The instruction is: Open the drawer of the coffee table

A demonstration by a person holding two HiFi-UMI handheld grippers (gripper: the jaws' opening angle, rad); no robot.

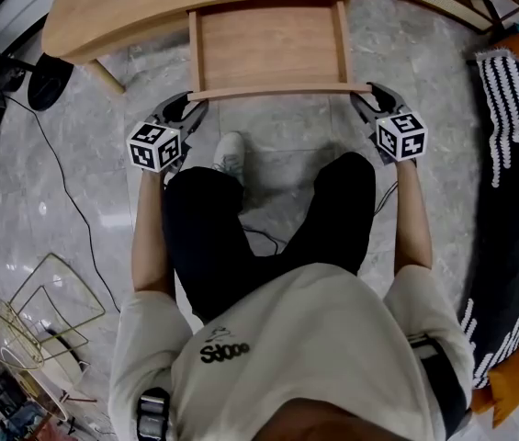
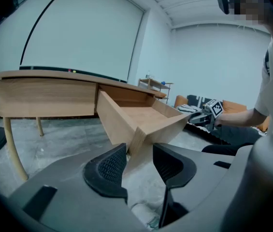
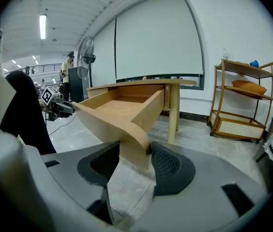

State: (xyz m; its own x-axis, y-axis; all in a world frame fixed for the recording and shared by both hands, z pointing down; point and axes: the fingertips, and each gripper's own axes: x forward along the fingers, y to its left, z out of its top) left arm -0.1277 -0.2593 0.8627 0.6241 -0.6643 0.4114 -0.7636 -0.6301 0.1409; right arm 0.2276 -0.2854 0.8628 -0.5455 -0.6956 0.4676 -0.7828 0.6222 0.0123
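The light wooden coffee table has its drawer pulled far out toward me, and the drawer is empty. My left gripper sits at the left end of the drawer front. In the left gripper view that corner stands between the jaws with a gap to the right pad. My right gripper is at the drawer front's right end. Its rounded corner lies between the spread jaws, close to both pads but not squeezed.
I kneel or squat on the grey marble floor in front of the table, one shoe under the drawer. Cables and wire racks lie at the left. A patterned cushion is at the right, and a rattan shelf stands behind.
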